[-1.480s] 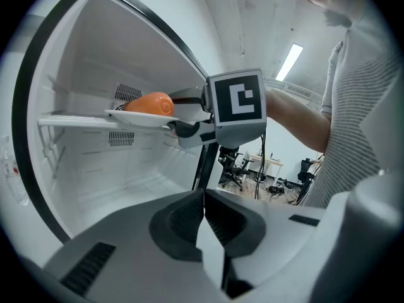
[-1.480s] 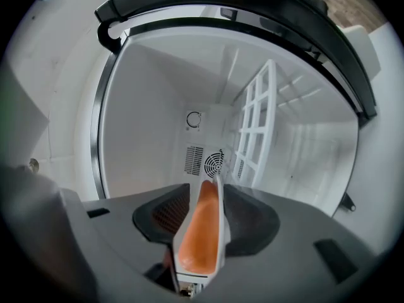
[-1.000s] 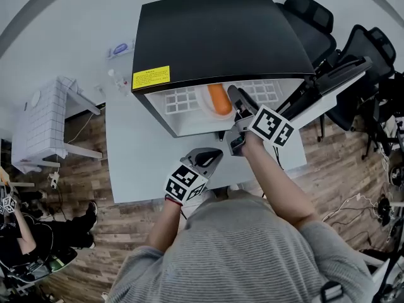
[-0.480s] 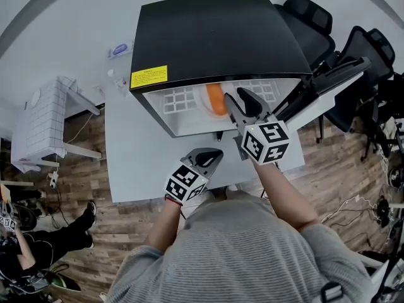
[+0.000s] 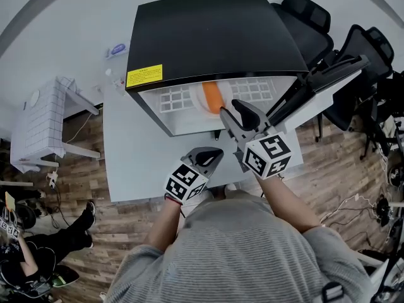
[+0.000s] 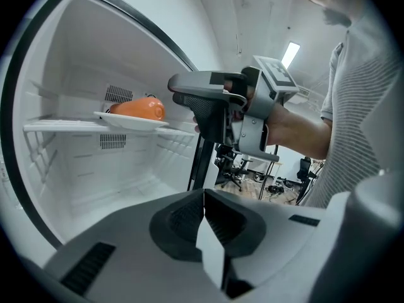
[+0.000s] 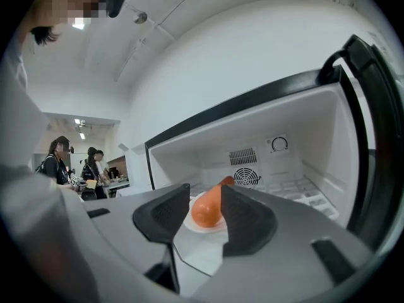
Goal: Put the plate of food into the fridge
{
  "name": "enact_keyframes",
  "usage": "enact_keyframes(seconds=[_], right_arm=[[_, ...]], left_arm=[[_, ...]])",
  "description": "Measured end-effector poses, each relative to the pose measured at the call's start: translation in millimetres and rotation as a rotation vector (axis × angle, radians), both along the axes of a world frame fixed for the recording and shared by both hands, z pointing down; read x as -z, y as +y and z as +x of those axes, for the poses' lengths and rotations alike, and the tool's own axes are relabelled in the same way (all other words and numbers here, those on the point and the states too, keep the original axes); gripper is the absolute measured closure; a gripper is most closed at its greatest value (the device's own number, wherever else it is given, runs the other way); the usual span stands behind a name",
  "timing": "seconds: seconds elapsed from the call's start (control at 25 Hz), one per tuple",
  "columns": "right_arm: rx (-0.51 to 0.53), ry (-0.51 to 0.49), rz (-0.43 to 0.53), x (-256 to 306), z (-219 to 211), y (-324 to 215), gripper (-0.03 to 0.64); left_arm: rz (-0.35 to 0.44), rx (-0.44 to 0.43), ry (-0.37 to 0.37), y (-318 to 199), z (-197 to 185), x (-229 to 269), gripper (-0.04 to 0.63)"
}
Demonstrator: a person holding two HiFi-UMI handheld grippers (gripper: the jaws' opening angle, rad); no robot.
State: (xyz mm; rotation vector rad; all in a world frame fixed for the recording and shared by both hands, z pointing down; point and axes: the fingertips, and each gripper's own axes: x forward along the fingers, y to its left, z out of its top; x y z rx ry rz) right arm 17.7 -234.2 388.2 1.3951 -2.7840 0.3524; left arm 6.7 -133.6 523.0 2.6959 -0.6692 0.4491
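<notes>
Head camera: high above, facing steeply down on fridge [image 5: 214,36] top, table [image 5: 132,156], left gripper [image 5: 208,156], right gripper [image 5: 235,113]. Left gripper camera: low, near open fridge, facing across it sideways, catching right gripper. Right gripper camera: close, facing straight in. All share plate [image 6: 136,122] on shelf [image 6: 57,126].

Left gripper [image 6: 202,201]: jaws together, nothing between — held low and close in.
Right gripper [image 7: 206,204]: jaws apart, empty — held further forward.

Fridge [image 5: 214,33]: one. Plate [image 6: 136,122]: one. Orange food item [image 6: 136,109]: one. Grippers: two, the left gripper [image 5: 213,153] and the right gripper [image 5: 230,110]. Table [image 5: 126,156]: one. Yellow label [image 5: 144,76]: one. Chairs [image 5: 309,14]: at least two. Bystanders [image 7: 61,163] in the right gripper view: two.
</notes>
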Motion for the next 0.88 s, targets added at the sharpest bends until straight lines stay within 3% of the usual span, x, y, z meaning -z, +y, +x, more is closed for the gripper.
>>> enact_keyframes(seconds=[0.24,0.68,0.88], right_arm=[[0.063,-0.008,0.004,1.2,-3.3,16.3,0.471],[0.135,0.015,0.034,-1.1,-8.6,38.7,0.586],[0.165,0.029,0.033,-3.7,-10.8,45.6,0.603]], left_arm=[[0.002,0.000,-0.001,1.3,3.7,0.9,0.583],[-0.007,0.002,-0.003,7.2,7.6,-2.8,0.583],[-0.010,0.006,-0.004,6.4,7.4,-2.1,0.583]])
